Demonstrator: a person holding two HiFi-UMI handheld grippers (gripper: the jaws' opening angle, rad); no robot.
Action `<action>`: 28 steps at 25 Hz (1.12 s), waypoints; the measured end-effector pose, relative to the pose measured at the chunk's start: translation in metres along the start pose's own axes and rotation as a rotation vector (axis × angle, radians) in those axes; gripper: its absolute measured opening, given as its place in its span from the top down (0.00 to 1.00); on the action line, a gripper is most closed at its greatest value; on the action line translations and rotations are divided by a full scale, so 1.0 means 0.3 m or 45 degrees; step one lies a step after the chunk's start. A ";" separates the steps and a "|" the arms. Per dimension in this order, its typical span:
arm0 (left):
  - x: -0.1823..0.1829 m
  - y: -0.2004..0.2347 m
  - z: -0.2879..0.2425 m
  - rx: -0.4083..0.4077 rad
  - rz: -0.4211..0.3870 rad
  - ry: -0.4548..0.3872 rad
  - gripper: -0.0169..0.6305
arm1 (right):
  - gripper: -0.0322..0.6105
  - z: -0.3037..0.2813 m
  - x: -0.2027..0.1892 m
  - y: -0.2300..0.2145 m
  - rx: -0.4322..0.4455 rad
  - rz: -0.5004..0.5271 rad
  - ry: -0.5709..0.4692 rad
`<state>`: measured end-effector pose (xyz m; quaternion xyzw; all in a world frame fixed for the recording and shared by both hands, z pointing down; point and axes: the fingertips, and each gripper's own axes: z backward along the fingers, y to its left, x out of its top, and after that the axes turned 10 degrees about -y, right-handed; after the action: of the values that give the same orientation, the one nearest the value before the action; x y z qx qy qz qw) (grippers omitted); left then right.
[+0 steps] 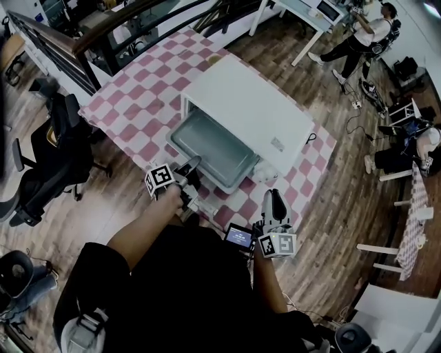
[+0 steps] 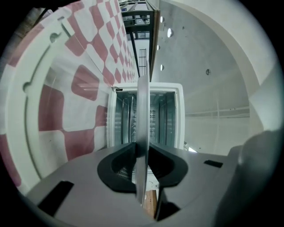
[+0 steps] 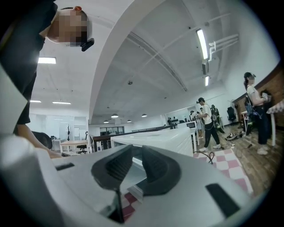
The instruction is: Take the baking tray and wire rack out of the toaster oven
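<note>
A white toaster oven (image 1: 251,114) stands on a table with a pink-and-white checked cloth (image 1: 138,103). The grey baking tray (image 1: 210,143) sticks out of its front, over the near part of the table. My left gripper (image 1: 191,164) is shut on the tray's near rim. In the left gripper view that rim (image 2: 143,111) runs edge-on between the pads, with the open oven cavity (image 2: 164,119) behind it. I cannot make out the wire rack. My right gripper (image 1: 274,201) hovers off the oven's near right corner, shut, with nothing in it (image 3: 132,157).
A black office chair (image 1: 48,155) stands left of the table, and a dark railing (image 1: 103,34) runs behind it. A white table (image 1: 303,14) and people (image 1: 362,38) are at the far right. A chair with a checked cloth (image 1: 413,220) stands on the wooden floor at right.
</note>
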<state>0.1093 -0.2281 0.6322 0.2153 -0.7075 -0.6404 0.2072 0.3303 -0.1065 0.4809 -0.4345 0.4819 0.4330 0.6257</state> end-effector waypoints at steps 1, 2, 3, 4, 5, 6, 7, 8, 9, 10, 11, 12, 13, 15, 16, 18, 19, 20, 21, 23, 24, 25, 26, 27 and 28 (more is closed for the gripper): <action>0.005 0.000 0.025 0.001 0.001 -0.002 0.88 | 0.84 -0.009 -0.009 0.010 0.014 -0.003 -0.002; 0.010 0.000 0.050 0.003 0.000 -0.004 0.88 | 0.84 -0.019 -0.015 0.023 0.030 -0.004 -0.005; 0.015 0.001 0.077 0.005 -0.004 -0.006 0.88 | 0.84 -0.029 -0.017 0.040 0.045 -0.005 -0.007; 0.018 0.003 0.105 0.008 -0.010 -0.005 0.88 | 0.84 -0.040 -0.015 0.059 0.061 -0.008 -0.009; 0.020 0.006 0.133 0.012 -0.017 -0.004 0.88 | 0.84 -0.050 -0.009 0.078 0.075 -0.011 -0.009; 0.021 0.009 0.159 0.016 -0.021 -0.003 0.87 | 0.84 -0.059 -0.006 0.095 0.089 -0.015 -0.008; 0.022 0.011 0.184 0.018 -0.022 -0.004 0.88 | 0.84 -0.066 -0.007 0.107 0.101 -0.020 -0.007; 0.023 0.014 0.208 0.019 -0.019 -0.006 0.88 | 0.84 -0.072 -0.010 0.118 0.113 -0.025 -0.004; 0.024 0.015 0.232 0.017 -0.013 -0.009 0.88 | 0.84 -0.080 -0.015 0.128 0.125 -0.031 -0.002; 0.026 0.016 0.255 0.012 -0.003 -0.016 0.88 | 0.84 -0.090 -0.020 0.138 0.139 -0.038 -0.001; 0.032 0.018 0.281 0.011 0.008 -0.028 0.88 | 0.84 -0.101 -0.026 0.149 0.153 -0.045 -0.001; 0.042 0.023 0.309 0.018 0.015 -0.046 0.88 | 0.84 -0.113 -0.032 0.160 0.169 -0.051 -0.003; 0.058 0.027 0.338 0.028 0.017 -0.066 0.88 | 0.84 -0.126 -0.038 0.173 0.186 -0.057 -0.006; 0.097 0.033 0.392 0.035 0.010 -0.111 0.88 | 0.84 -0.149 -0.048 0.199 0.222 -0.069 -0.011; 0.118 0.033 0.416 0.034 0.005 -0.132 0.88 | 0.84 -0.159 -0.053 0.213 0.239 -0.074 -0.012; 0.163 0.035 0.460 0.042 -0.009 -0.171 0.88 | 0.84 -0.176 -0.062 0.237 0.271 -0.084 -0.012; 0.187 0.036 0.480 0.050 -0.016 -0.191 0.88 | 0.84 -0.183 -0.065 0.247 0.284 -0.089 -0.012; 0.213 0.035 0.498 0.054 -0.020 -0.212 0.88 | 0.84 -0.188 -0.068 0.256 0.296 -0.094 -0.013; 0.239 0.032 0.515 0.056 -0.024 -0.233 0.88 | 0.84 -0.192 -0.071 0.265 0.308 -0.098 -0.014; 0.292 0.021 0.546 0.051 -0.029 -0.276 0.88 | 0.84 -0.196 -0.073 0.282 0.332 -0.101 -0.017; 0.320 0.014 0.561 0.050 -0.034 -0.298 0.88 | 0.84 -0.200 -0.075 0.289 0.344 -0.101 -0.018; 0.349 0.007 0.573 0.049 -0.038 -0.320 0.88 | 0.84 -0.205 -0.077 0.295 0.354 -0.101 -0.017; 0.379 0.000 0.583 0.047 -0.043 -0.343 0.88 | 0.84 -0.211 -0.079 0.300 0.362 -0.102 -0.017; 0.411 -0.005 0.592 0.049 -0.052 -0.364 0.88 | 0.84 -0.219 -0.082 0.303 0.369 -0.104 -0.017; 0.442 -0.010 0.599 0.049 -0.062 -0.383 0.88 | 0.84 -0.226 -0.083 0.308 0.376 -0.108 -0.018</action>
<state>-0.1019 -0.1571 0.6146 0.1382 -0.7373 -0.6565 0.0792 0.2221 -0.1518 0.4830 -0.3544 0.5173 0.3337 0.7039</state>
